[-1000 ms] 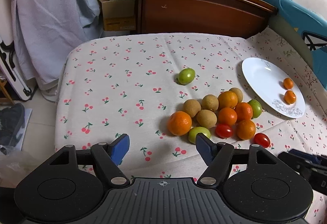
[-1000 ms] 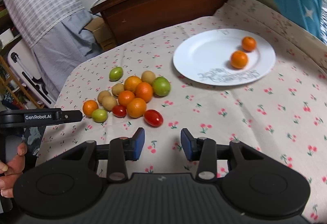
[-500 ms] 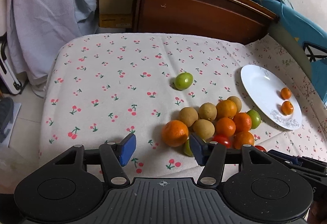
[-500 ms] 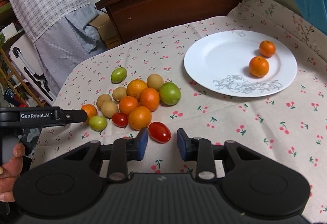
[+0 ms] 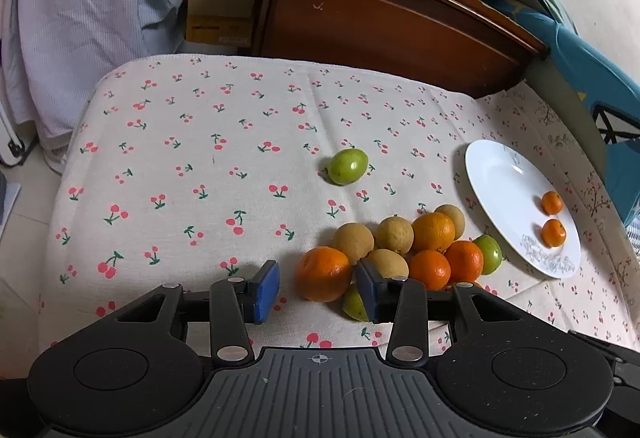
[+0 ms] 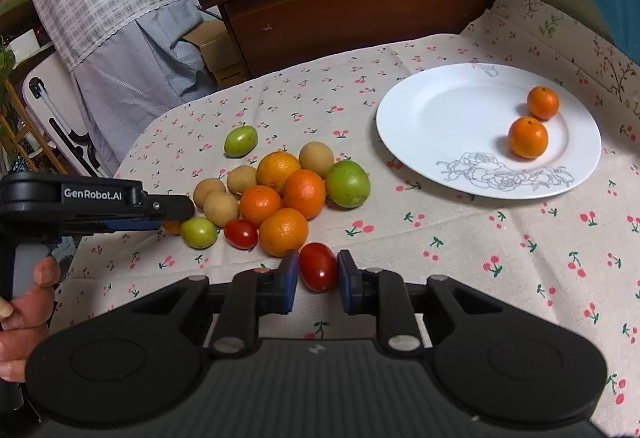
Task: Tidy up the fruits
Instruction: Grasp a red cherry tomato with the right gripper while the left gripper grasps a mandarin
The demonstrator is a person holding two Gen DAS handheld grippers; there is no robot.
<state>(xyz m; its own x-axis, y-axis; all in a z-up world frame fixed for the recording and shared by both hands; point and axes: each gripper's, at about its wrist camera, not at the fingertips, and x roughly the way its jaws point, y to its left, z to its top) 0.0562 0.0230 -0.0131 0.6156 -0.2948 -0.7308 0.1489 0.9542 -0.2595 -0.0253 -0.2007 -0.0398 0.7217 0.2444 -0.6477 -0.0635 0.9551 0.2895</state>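
Observation:
On the cherry-print cloth lies a pile of oranges, brown round fruits, green fruits and a cherry tomato [image 6: 241, 233]. My left gripper [image 5: 316, 274] straddles the near big orange [image 5: 323, 274]. Its jaws are closing, and a gap still shows at the left pad [image 5: 266, 288]. My right gripper [image 6: 318, 270] is shut on a red cherry tomato [image 6: 318, 272], with both pads against its sides. A white plate [image 6: 400, 134] at the right carries two small oranges [image 6: 528, 137]. One green fruit [image 5: 348, 166] lies apart behind the pile.
A wooden headboard [image 5: 380, 18] stands behind the table, with a cardboard box [image 5: 224, 6] to its left and hanging cloth [image 5: 80, 18] further left. A blue chair [image 5: 592, 78] is at the right. A person's hand [image 6: 20, 310] grips the left tool's handle.
Both grippers came forward and down to the pile. The left jaws narrowed around the big orange. The right jaws closed on the red cherry tomato.

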